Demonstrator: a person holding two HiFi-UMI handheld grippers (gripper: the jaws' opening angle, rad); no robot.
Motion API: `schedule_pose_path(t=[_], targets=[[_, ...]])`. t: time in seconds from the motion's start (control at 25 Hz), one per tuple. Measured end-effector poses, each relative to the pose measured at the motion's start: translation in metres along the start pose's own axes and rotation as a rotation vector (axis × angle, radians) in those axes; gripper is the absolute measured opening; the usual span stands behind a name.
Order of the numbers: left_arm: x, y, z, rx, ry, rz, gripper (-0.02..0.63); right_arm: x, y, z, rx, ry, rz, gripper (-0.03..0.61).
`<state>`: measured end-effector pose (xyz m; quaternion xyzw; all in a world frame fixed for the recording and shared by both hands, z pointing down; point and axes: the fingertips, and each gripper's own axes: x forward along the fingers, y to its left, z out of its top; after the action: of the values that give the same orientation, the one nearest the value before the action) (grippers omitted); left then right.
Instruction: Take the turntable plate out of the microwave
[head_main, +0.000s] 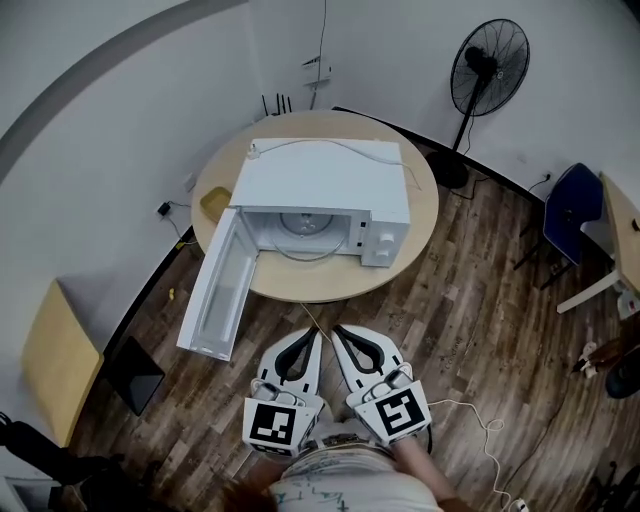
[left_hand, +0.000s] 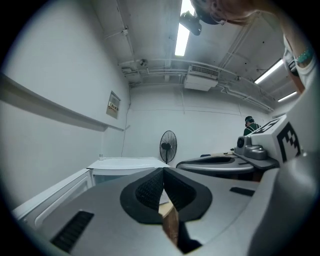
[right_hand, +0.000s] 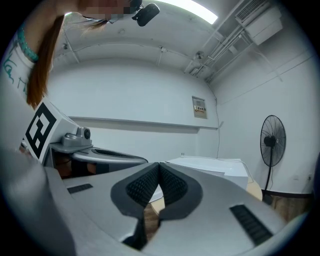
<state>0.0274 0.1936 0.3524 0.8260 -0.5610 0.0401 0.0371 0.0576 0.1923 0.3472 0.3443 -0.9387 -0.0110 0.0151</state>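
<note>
Nearest us, our left gripper and right gripper point side by side, both jaw pairs pressed together on nothing. Beyond, at 12 o'clock, the microwave stands on the round table. Its door hangs open toward 7 o'clock, and the turntable plate lies inside.

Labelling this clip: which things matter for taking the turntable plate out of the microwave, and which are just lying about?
For the job: microwave, its open door, turntable plate inside, left gripper, right gripper (both shut, empty).
Lying about: fan, blue chair, yellow object on the table.
</note>
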Motion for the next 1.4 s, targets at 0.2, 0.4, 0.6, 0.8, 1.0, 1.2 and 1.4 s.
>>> schedule_pose_path(t=[0.2,0.4,0.6,0.8,1.0,1.2,1.4], targets=[[0.023,0.025,0.001,0.003,0.008,-0.038,0.014,0.032,-0.013,-0.005,0.018,0.022,-0.027,-0.009],[0.039,0.051,0.001,-0.002,0.012,-0.07,0.014,0.063,-0.02,-0.007,0.007,0.032,-0.059,-0.009],[0.048,0.077,-0.002,0.016,0.027,-0.086,0.014,0.091,-0.018,-0.01,-0.001,0.04,-0.075,-0.009],[0.047,0.097,-0.01,0.006,0.028,-0.088,0.014,0.109,-0.011,-0.017,0.009,0.052,-0.088,-0.009],[0.045,0.105,-0.006,-0.021,0.008,-0.102,0.014,0.118,-0.005,-0.017,0.012,0.065,-0.094,-0.009],[0.048,0.112,-0.005,-0.021,0.003,-0.109,0.014,0.124,-0.006,-0.018,0.011,0.083,-0.102,-0.009],[0.055,0.118,-0.01,-0.02,0.007,-0.104,0.014,0.132,-0.012,-0.02,0.007,0.092,-0.096,-0.009]])
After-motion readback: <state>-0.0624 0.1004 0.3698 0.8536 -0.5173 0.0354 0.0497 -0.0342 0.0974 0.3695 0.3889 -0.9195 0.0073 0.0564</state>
